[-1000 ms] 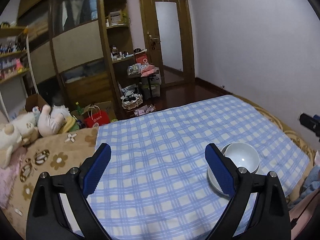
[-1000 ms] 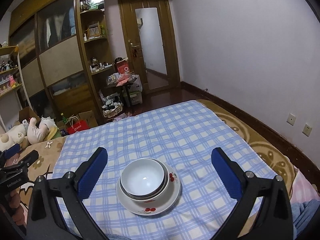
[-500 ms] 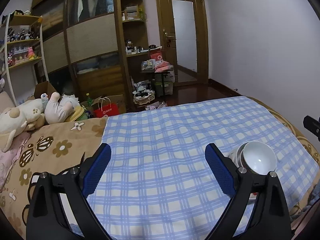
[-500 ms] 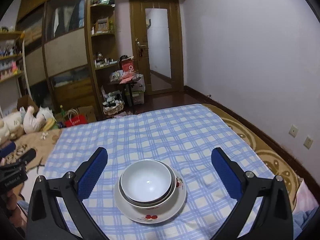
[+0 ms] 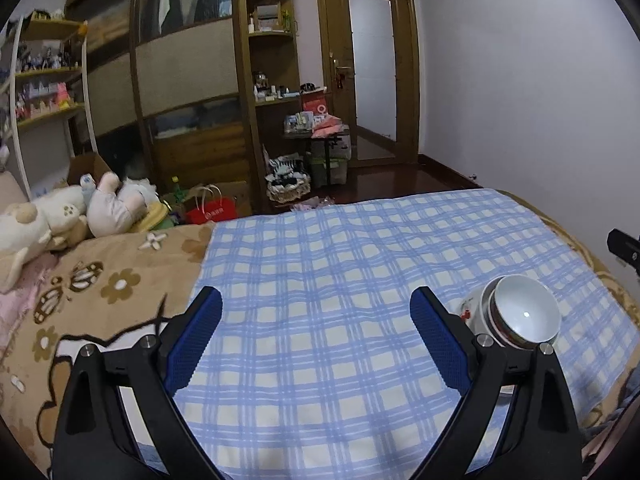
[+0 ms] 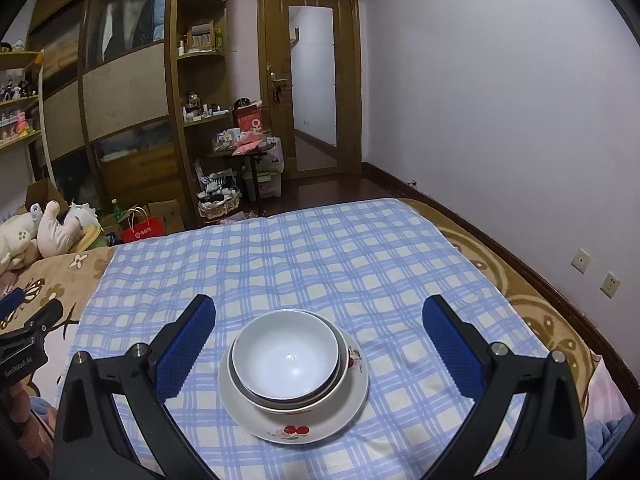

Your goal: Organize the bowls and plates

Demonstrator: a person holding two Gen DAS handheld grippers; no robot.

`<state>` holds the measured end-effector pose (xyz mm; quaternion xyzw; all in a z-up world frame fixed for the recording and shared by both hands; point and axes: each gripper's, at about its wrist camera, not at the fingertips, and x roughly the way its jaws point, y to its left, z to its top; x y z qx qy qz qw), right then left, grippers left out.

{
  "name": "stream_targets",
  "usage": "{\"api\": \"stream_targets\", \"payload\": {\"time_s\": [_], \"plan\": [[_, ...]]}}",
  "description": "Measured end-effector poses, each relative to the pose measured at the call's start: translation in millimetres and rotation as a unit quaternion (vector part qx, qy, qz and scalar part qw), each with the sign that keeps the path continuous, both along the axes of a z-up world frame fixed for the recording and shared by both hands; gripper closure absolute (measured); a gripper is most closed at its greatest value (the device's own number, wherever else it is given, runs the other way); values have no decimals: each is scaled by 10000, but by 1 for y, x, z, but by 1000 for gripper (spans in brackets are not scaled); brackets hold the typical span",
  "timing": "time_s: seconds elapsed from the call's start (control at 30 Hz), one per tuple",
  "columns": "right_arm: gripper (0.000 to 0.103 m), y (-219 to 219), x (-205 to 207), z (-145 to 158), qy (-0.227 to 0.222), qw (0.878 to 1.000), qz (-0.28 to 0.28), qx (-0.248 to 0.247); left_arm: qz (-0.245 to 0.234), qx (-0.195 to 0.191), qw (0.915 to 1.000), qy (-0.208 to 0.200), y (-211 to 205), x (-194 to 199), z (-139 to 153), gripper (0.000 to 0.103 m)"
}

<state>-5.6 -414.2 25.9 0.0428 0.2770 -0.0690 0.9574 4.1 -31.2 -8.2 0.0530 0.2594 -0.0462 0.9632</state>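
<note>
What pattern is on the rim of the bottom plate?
Red cherry-like fruit motifs on white, on the plate; clearest in the right wrist view.

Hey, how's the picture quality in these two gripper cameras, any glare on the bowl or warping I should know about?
Left wrist view: strong fisheye bending of the wardrobe, dark corner vignetting, a small bright glint inside the white bowl. Right wrist view: same curved distortion, with the door leaning; dim indoor light, a faint highlight at the bowl's bottom, the plate sharp, no motion blur.
</note>
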Motion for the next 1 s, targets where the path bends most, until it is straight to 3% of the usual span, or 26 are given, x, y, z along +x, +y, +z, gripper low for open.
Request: {"api": "stream_targets", "payload": {"time_s": [1.0], "plan": [[0,-1,2,-4,75,10000,-14,13,26,54,9999,88,0,2,-1,9]]}}
